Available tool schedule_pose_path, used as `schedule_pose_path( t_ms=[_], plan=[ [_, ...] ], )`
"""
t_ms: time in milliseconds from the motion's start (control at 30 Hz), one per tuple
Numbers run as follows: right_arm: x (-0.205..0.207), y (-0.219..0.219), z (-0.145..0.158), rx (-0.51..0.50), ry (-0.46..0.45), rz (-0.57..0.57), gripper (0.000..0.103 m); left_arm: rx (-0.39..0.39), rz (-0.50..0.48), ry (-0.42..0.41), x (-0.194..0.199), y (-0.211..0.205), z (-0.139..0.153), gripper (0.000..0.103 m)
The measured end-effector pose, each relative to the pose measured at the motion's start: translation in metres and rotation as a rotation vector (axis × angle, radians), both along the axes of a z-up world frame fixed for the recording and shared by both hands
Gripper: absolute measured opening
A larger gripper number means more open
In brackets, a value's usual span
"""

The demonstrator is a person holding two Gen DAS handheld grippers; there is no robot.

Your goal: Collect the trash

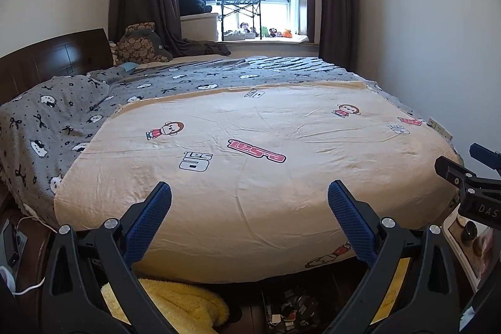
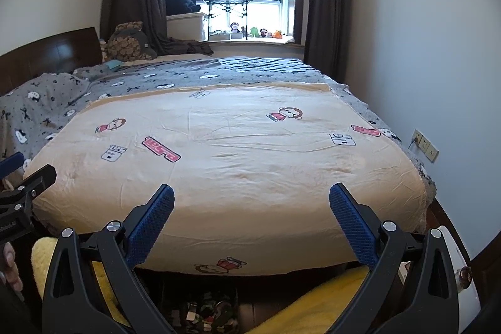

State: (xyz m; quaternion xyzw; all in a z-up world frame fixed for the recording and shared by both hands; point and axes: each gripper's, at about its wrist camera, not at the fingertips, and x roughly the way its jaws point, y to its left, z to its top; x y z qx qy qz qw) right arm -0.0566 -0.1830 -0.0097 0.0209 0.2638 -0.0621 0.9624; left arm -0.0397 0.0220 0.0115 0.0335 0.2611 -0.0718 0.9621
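My left gripper (image 1: 250,193) is open, its blue pads (image 1: 162,199) spread wide above the near edge of the bed, holding nothing. My right gripper (image 2: 252,193) is open the same way over the same edge, also holding nothing. Each shows at the side of the other's view: the right gripper (image 1: 466,177) and the left gripper (image 2: 28,177). Below, on the floor in front of the bed, lies a dark heap of small mixed scraps (image 1: 291,309) (image 2: 206,313). A small teal thing (image 1: 128,66) (image 2: 112,64) lies by the pillows at the far left.
A beige cartoon-print sheet (image 1: 250,127) (image 2: 238,146) covers the near bed, with a grey patterned blanket (image 1: 56,127) beyond. Yellow fluffy fabric (image 1: 175,302) (image 2: 313,309) flanks the scraps. A white tray with small items (image 1: 466,243) stands at the right. Wall sockets (image 2: 424,144) sit low right.
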Motion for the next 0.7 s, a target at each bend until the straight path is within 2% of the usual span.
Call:
schedule_pose_path(
  t_ms=[700],
  plan=[
    [0.0000,0.0015,0.0011,0.003,0.001,-0.005,0.099,-0.007,0.001,-0.009,-0.0002,0.0016,0.0024,0.095]
  ],
)
